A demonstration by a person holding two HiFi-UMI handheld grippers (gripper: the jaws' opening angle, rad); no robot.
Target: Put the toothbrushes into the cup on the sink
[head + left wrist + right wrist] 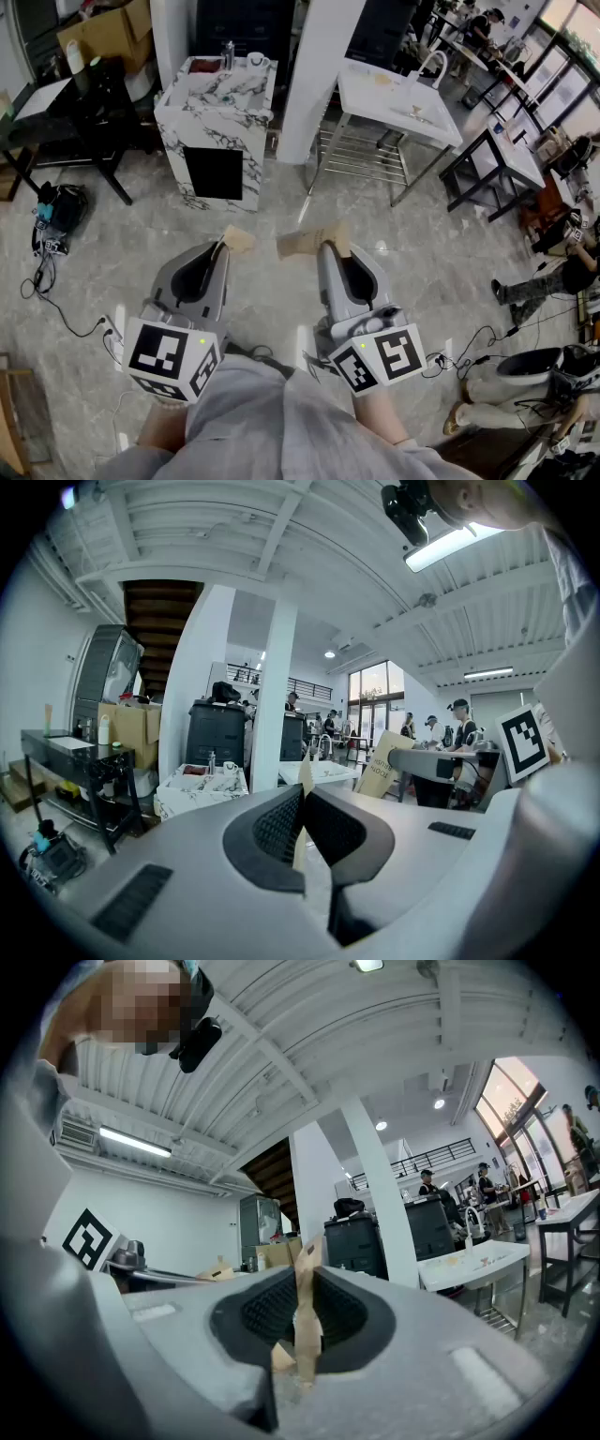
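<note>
Left gripper (pixel 223 249) is clamped on a thin tan packet (pixel 239 240), and right gripper (pixel 333 251) pinches a brown packet (pixel 302 245). Both hover above the floor (pixel 112 272), well apart from the sink (pixel 211 112).

Open floor (pixel 281 206) before sink (pixel 178 131) and pillar (pixel 314 66)

place: open workshop hall | evidence: marble-look sink cabinet (pixel 214 117) and white sink on a metal frame (pixel 398 105) stand free on the stone floor (pixel 281 202) | also: cardboard boxes (pixel 105 33), loose cables (pixel 64 307), people at work tables (pixel 486 26)
</note>
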